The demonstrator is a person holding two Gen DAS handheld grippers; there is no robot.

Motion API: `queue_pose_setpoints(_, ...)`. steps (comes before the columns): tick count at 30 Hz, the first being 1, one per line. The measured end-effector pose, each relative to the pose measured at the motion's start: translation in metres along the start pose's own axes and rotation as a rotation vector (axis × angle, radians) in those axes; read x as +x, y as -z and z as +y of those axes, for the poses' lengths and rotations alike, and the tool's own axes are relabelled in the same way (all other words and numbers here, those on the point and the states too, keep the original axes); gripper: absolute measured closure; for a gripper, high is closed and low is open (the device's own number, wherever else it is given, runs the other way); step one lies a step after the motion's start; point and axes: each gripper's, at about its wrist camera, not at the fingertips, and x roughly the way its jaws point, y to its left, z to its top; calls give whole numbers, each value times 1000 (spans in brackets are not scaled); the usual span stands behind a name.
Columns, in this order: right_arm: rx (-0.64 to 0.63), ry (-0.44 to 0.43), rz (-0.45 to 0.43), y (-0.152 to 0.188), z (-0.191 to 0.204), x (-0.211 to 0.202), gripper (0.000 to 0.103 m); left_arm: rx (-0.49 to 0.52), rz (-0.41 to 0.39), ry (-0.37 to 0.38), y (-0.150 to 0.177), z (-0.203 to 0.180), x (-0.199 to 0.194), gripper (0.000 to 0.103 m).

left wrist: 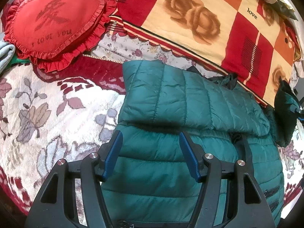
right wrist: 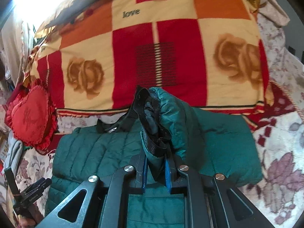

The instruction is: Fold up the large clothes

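Note:
A teal quilted puffer jacket (left wrist: 171, 98) lies on the bed, one sleeve folded across its body. My left gripper (left wrist: 150, 134) is open and empty, hovering just above the jacket's body below the folded sleeve. My right gripper (right wrist: 155, 157) is shut on the jacket's other sleeve (right wrist: 171, 114) near its black-lined cuff and holds it lifted above the jacket (right wrist: 95, 148). That lifted sleeve also shows at the right edge of the left wrist view (left wrist: 285, 110). The left gripper shows at the lower left of the right wrist view (right wrist: 28, 193).
A floral white and red bedspread (left wrist: 47, 104) covers the bed. A red heart-shaped pillow (left wrist: 55, 20) lies at the back left. A folded red, orange and cream rose blanket (right wrist: 161, 47) lies just behind the jacket. Grey cloth (right wrist: 13, 152) lies beside the pillow.

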Motion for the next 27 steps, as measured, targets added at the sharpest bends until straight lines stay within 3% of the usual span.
queue_pose_setpoints(15, -75, -200, 146, 10, 114, 47, 89, -66, -18, 32, -8, 29, -5, 41)
queue_pose_setpoints(27, -151, -338, 281, 41, 219, 110, 89, -120, -19, 46, -13, 57, 1, 41)
